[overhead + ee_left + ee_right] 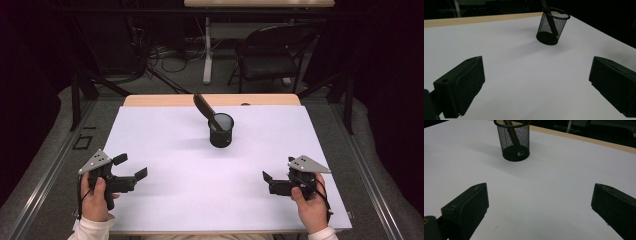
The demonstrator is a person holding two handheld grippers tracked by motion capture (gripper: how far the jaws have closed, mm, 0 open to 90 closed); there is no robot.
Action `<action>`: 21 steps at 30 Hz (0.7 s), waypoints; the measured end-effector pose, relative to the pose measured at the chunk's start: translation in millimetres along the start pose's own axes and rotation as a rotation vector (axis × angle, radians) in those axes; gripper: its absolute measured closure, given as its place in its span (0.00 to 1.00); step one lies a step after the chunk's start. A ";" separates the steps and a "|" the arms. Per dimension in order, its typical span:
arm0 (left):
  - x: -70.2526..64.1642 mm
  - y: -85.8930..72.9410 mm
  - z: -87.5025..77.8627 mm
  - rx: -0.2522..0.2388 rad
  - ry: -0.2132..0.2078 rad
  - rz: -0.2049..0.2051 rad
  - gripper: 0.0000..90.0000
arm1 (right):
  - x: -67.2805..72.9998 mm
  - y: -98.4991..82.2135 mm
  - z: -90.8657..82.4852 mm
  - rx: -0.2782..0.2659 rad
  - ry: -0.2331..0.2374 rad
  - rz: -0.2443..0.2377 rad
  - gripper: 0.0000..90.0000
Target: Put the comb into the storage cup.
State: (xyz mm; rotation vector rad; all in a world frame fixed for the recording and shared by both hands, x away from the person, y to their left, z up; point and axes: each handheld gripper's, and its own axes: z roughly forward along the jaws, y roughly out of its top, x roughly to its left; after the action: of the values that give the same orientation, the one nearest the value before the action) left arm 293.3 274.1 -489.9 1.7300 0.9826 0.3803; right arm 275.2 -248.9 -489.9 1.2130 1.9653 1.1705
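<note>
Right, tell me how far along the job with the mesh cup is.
Done, by the look of it: a dark tool stands tilted in the black mesh pen cup mid-table. In hand: nothing. The left gripper and right gripper both sit open near the front edge of the white table, well apart from the cup. Nothing else lies out to put in.

A black mesh cup (512, 141) stands upright on a white worktop (564, 185), holding a dark slanted tool (511, 132). Nearer, the right gripper (537, 207) has its jaws spread wide, well apart from the cup.
</note>
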 end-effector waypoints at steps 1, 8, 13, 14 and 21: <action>0.8 -1.2 -0.1 0.002 0.006 0.005 0.00 | -1.5 -1.7 0.3 -0.002 -0.005 0.000 0.01; 5.9 -10.6 2.0 -0.003 0.014 -0.003 0.00 | -9.7 -11.2 2.7 -0.013 -0.031 0.029 0.01; 9.3 -15.1 3.2 -0.004 0.020 0.001 0.00 | -14.8 -18.4 6.0 -0.013 -0.048 0.044 0.01; 10.2 -15.6 3.2 -0.003 0.022 0.001 0.00 | -15.5 -19.4 5.9 -0.004 -0.047 0.050 0.01; 14.5 -19.4 3.6 -0.013 0.027 -0.005 0.00 | -19.6 -26.0 8.9 -0.026 -0.070 0.059 0.01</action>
State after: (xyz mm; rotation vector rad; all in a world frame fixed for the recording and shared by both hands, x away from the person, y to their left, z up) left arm 296.2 284.9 -511.7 1.7143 1.0022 0.4066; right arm 280.0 -268.6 -516.9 1.2892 1.8695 1.1628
